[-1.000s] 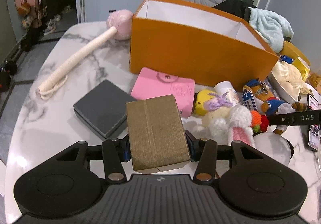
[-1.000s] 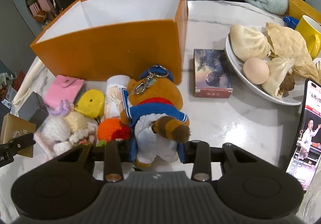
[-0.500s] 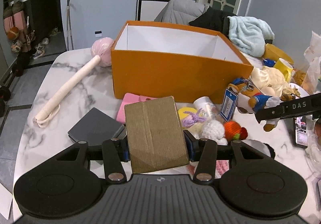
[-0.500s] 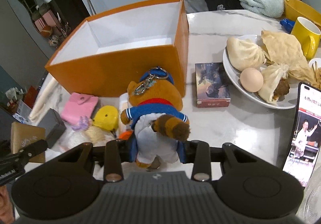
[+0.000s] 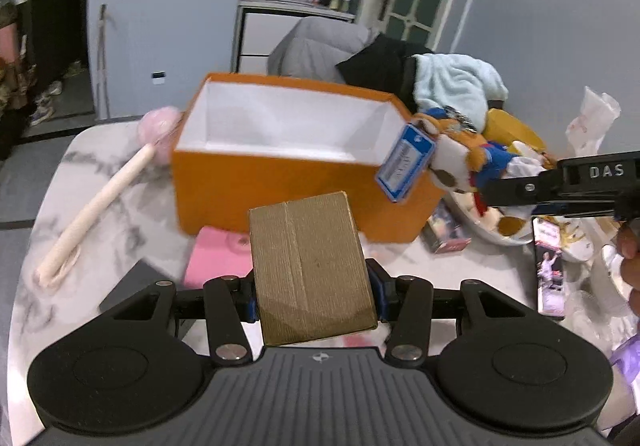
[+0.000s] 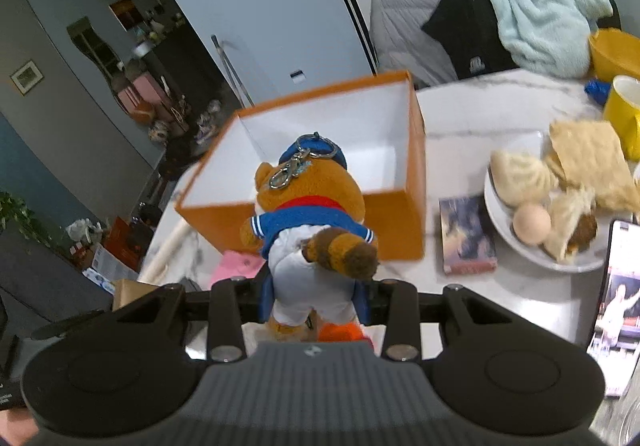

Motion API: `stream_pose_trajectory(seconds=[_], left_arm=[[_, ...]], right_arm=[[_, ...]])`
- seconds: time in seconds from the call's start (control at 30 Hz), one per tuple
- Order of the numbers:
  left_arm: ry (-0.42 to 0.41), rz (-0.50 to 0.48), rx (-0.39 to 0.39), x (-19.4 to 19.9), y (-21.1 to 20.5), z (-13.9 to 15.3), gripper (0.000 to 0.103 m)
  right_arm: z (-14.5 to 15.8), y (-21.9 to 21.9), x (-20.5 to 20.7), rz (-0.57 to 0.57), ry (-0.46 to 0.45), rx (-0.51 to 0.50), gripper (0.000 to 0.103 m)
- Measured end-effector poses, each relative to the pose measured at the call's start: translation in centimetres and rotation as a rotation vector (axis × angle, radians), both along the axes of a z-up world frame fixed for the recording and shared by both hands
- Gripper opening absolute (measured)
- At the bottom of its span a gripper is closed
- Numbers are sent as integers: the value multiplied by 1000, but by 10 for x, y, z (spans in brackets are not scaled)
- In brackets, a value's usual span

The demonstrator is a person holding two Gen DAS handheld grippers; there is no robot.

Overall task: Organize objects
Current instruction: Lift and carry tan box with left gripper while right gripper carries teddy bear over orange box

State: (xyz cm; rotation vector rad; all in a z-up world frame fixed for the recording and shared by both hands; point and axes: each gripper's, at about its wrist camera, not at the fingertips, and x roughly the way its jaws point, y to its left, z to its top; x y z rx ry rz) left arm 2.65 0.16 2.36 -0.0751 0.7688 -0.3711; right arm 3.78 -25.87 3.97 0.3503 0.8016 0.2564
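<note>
A: What changed?

B: Both loads have come up off the tabletop [image 5: 132,206]. The left tongs [image 5: 314,292] are clenched on the brown cardboard box [image 5: 310,266], now held in front of the orange box [image 5: 280,170]; the right tongs [image 6: 314,298] grip the plush bear [image 6: 310,214], raised to its rim.

A: So, dropping in next?

B: Likely; its white interior looks empty.

A: Obstacles?

B: The pink pouch [image 5: 218,258] and card pack [image 6: 466,234] lie against its front; the food plate [image 6: 500,222] sits right of it.
</note>
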Motion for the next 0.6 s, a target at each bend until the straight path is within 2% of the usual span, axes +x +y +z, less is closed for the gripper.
stream_pose_trajectory(seconds=[0.07,0.2,0.3,0.47,0.6], left_arm=[[-3,-7,-11,12,-3,7,57],[-59,-12,35,41,-17,24,57],[-71,-25,58,67,-27,31,57],[-175,-24,149,99,-40,39,57],[-147,31,146,134,-36,31,57]], right_arm=[[7,1,6,-1,-13,-5,40],[17,10,21,7,-49,-58,40],[24,18,38,7,-66,-68,40],[33,34,73,3,-95,-64,40],[33,47,109,-7,-97,-77,40]])
